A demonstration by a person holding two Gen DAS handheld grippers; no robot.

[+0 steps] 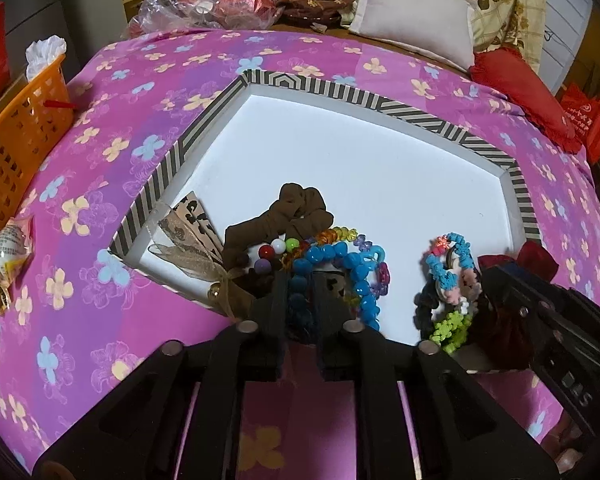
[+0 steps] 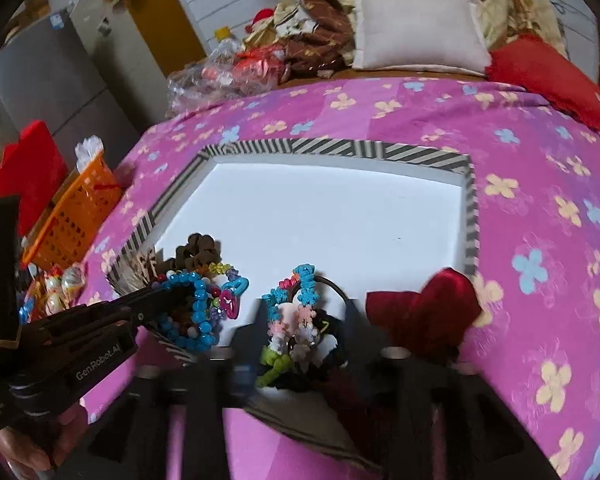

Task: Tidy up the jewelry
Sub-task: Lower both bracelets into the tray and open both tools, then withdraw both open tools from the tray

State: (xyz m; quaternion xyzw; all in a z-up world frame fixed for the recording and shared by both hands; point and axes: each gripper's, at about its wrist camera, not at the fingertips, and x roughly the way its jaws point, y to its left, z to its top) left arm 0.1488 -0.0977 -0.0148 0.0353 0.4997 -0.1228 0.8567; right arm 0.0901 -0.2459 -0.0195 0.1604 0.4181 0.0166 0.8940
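Dim, warm indoor light, heavy fisheye bending with dark corners; the right wrist view is motion-blurred near its bottom.

Both grippers' fingers (image 1: 278,300) slightly parted.

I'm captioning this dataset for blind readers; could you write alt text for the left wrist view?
The left gripper reaches into a striped-rimmed white tray on a pink floral bedspread, its fingers straddling a blue bead bracelet beside a brown scrunchie. At right, the right gripper nears a colourful knitted hair-tie cluster.
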